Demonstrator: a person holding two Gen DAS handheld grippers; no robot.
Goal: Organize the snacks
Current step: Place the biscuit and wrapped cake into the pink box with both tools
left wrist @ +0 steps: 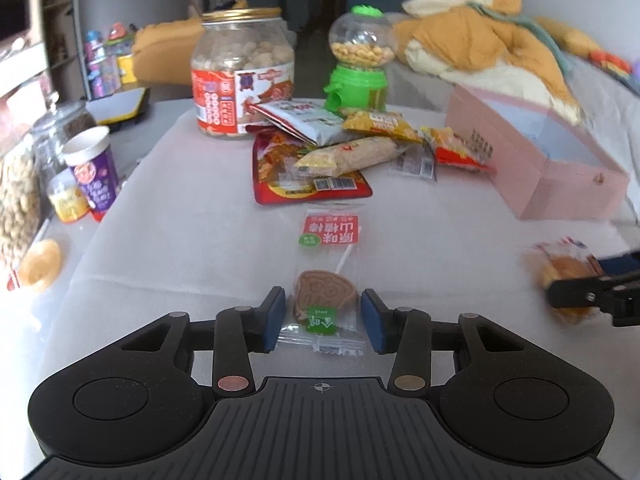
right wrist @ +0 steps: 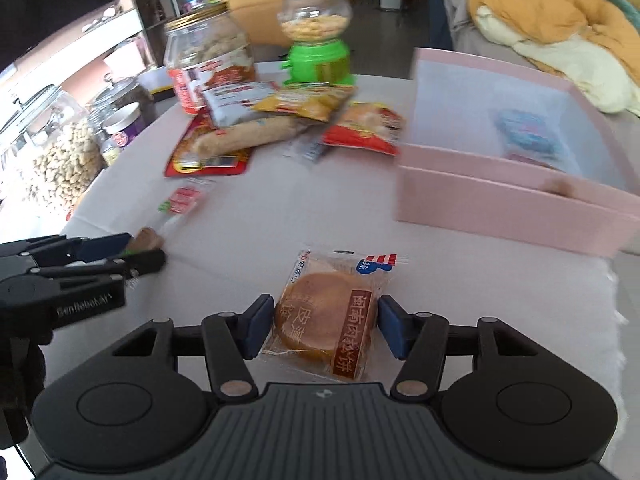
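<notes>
A hawthorn lollipop in a clear wrapper (left wrist: 326,280) lies on the white cloth, its brown head between the open fingers of my left gripper (left wrist: 323,322). A wrapped round pastry (right wrist: 326,320) lies between the open fingers of my right gripper (right wrist: 320,326), the pads close to its sides. The pastry (left wrist: 564,276) and right gripper also show at the right of the left wrist view. A pink open box (right wrist: 516,148) stands at the right with a blue packet (right wrist: 526,136) inside. A pile of snack packets (left wrist: 340,148) lies mid-table.
A large snack jar (left wrist: 242,76) and a green candy dispenser (left wrist: 358,60) stand behind the pile. Glass jars (right wrist: 60,148), a purple cup (left wrist: 94,168) and a small yellow pot (left wrist: 66,200) sit at the left. A plush toy (left wrist: 480,36) lies beyond the box.
</notes>
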